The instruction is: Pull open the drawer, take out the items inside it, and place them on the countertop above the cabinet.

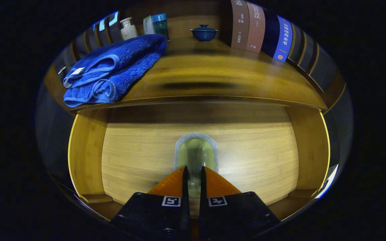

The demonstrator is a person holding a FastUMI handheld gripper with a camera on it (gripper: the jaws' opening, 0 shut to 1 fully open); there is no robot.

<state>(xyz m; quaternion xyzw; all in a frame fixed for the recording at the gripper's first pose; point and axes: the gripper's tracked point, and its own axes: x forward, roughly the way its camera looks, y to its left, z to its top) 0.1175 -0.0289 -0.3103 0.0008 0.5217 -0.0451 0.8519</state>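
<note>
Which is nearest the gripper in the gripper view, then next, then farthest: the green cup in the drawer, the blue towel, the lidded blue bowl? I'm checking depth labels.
1. Green cup, in the drawer, between the gripper fingertips.
2. Blue towel, on the countertop's front left.
3. Lidded blue bowl, at the countertop's back.

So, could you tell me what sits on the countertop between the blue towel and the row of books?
A small blue lidded bowl, toward the back; otherwise the countertop between towel and books is bare, in the gripper view.
</note>
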